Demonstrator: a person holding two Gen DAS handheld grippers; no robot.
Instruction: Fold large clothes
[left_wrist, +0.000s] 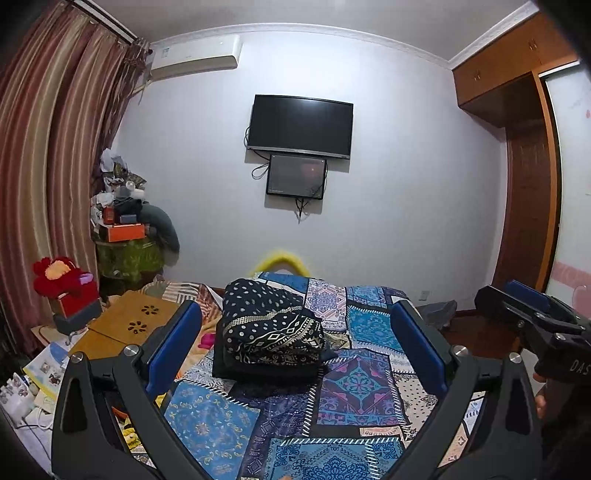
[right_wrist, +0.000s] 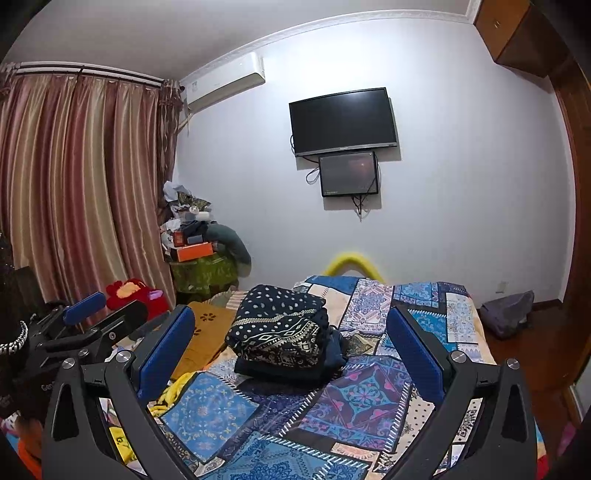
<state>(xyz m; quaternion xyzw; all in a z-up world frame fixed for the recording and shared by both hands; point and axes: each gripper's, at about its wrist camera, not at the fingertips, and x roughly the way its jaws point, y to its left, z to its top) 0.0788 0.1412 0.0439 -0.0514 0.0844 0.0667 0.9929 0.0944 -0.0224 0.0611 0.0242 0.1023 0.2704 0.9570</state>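
A folded dark garment with white dots and a patterned border lies in a stack on the patchwork bedspread, atop a flat dark piece. My left gripper is raised in front of the stack, open, nothing between its blue pads. From the right wrist view the same stack sits ahead and my right gripper is open and holds nothing. The right gripper also shows at the right edge of the left view, and the left gripper at the left of the right view.
A wooden lap table lies left of the stack on the bed. Red plush toy, cluttered stand and curtains fill the left. A TV hangs on the far wall. Wardrobe at right; grey bag on the floor.
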